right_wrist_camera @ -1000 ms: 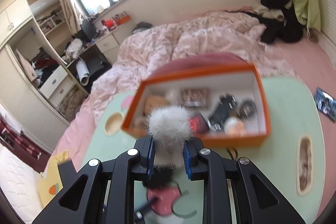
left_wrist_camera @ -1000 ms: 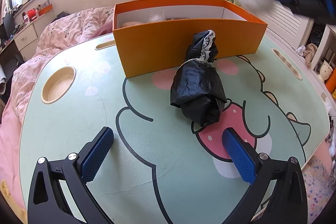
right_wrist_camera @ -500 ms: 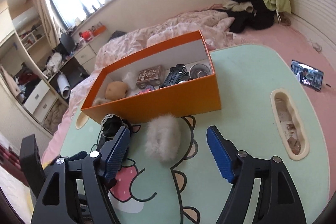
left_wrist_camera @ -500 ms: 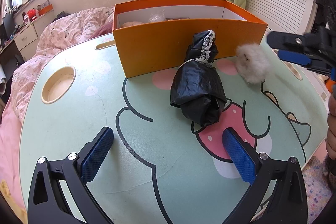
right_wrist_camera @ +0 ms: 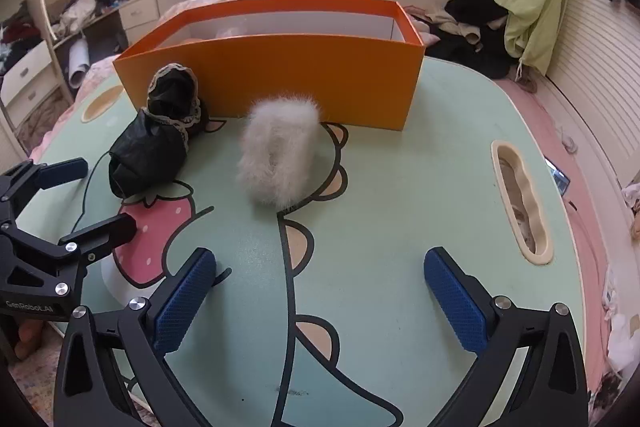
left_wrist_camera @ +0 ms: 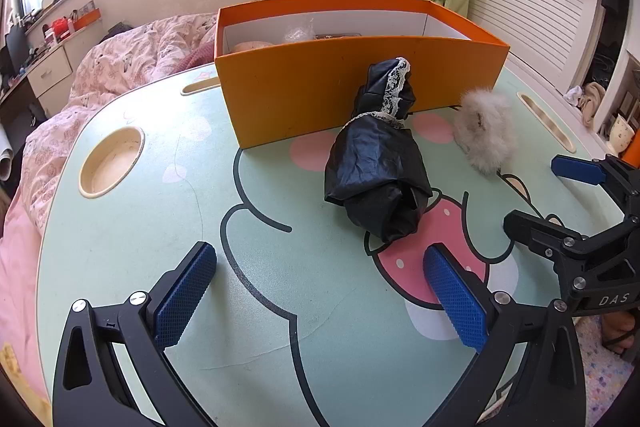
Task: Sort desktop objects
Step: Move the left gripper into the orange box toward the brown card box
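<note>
A white fluffy pom (right_wrist_camera: 278, 153) lies on the green cartoon table (right_wrist_camera: 400, 227) just in front of the orange box (right_wrist_camera: 280, 75); it also shows in the left wrist view (left_wrist_camera: 486, 133). A black bundle with lace trim (left_wrist_camera: 378, 163) leans against the box front (left_wrist_camera: 352, 87), and shows in the right wrist view (right_wrist_camera: 158, 139). My right gripper (right_wrist_camera: 320, 297) is open and empty, low over the table, short of the pom. My left gripper (left_wrist_camera: 320, 293) is open and empty, short of the black bundle. Several small items lie inside the box, mostly hidden.
A round cup recess (left_wrist_camera: 112, 161) is at the table's left and a long slot (right_wrist_camera: 520, 199) at its right. A bed with a pink quilt (left_wrist_camera: 120, 67) lies behind the table. Clothes (right_wrist_camera: 480, 23) lie near the slatted wall.
One second ago my right gripper held the pom above the box. It let the pom go onto the table in front of the box, opened, and drew back low. The left gripper stayed still.
</note>
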`<action>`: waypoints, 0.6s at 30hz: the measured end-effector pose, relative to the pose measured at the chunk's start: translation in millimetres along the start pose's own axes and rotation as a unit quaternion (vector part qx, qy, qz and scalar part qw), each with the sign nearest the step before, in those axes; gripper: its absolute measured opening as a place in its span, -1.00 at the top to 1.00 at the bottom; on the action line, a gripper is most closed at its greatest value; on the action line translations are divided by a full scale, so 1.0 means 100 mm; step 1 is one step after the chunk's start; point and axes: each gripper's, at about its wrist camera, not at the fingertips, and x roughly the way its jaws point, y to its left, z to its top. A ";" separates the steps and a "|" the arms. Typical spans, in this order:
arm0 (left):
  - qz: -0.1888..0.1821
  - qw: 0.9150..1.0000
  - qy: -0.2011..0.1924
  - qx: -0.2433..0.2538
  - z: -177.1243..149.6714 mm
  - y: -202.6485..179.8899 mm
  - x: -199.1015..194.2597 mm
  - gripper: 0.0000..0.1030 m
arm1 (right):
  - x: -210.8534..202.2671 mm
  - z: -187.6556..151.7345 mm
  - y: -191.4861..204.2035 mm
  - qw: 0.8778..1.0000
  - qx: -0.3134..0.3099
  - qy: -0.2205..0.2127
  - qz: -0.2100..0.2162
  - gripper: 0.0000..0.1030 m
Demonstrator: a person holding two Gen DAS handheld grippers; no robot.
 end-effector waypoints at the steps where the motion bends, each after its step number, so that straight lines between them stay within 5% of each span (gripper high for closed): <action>1: 0.000 1.000 0.000 0.000 0.00 0.00 0.00 -0.99 | 0.00 0.00 -0.01 1.000 0.000 -0.001 0.000 -1.00; 18: -0.001 1.000 0.000 0.001 0.00 0.00 0.00 -0.99 | 0.01 -0.03 -0.03 1.000 -0.001 -0.004 -0.001 -1.00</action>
